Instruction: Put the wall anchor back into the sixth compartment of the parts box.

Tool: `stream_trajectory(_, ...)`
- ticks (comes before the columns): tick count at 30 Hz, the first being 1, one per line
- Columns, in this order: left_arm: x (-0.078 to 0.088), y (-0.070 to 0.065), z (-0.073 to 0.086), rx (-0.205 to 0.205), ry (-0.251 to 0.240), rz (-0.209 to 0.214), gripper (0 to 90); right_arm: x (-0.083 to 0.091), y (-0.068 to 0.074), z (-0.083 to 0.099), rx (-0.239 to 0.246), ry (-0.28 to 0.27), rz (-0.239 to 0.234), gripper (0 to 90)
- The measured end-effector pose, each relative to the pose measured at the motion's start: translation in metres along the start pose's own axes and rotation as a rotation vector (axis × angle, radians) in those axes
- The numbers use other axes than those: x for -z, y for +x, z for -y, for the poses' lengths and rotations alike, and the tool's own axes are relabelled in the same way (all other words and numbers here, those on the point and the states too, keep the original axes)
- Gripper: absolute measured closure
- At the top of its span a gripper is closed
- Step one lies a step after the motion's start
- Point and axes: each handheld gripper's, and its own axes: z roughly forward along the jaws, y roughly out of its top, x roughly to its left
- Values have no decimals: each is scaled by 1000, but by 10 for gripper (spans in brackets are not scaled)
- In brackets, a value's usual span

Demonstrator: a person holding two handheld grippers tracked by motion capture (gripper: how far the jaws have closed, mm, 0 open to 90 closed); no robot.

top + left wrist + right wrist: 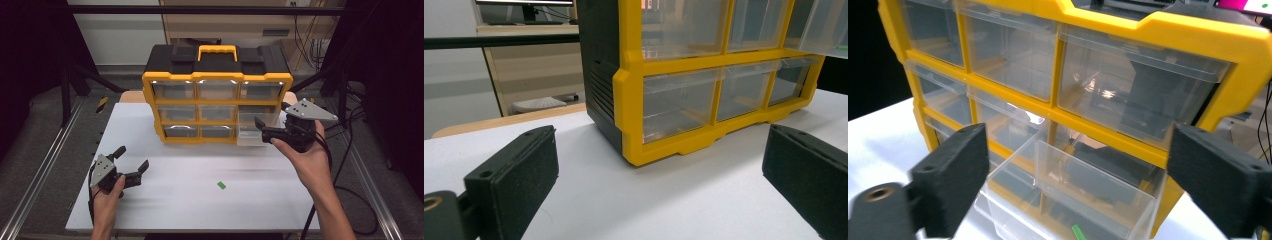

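A yellow and black drawer cabinet with clear drawers stands at the back of the white table. In its right column, a clear drawer is pulled out, and the one below it is also out. My right gripper is held in front of these drawers, open; in the right gripper view its pads stand wide on either side of the pulled-out drawer without pressing on it. A small green piece shows in the lower drawer. My left gripper rests low at the table's front left, open and empty.
Another small green piece lies on the table in front of the cabinet, between my two hands. Metal rails run along both sides of the table. In the left gripper view the cabinet's left corner is ahead of the jaws.
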Motion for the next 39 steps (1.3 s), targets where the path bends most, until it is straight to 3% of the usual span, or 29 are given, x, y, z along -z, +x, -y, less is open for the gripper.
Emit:
stream_trajectory(6, 0, 0, 0, -3, -2, -10, 12, 19, 1, 14, -10, -26, -9, 60)
stream_trajectory(10, 1, -1, 0, -6, -4, -12, 12, 29, 2, 30, -21, -13, -2, 53)
stream_trajectory(15, 1, -2, -1, -10, -7, -14, 12, 32, 8, 53, -36, 24, -28, 58)
stream_trajectory(24, 2, 1, -1, -5, -14, -23, 12, 18, 24, 77, -50, 88, -83, 69)
stream_trajectory(39, 2, 0, -1, -6, -14, -18, 12, -16, 60, 101, -45, 196, -181, 70)
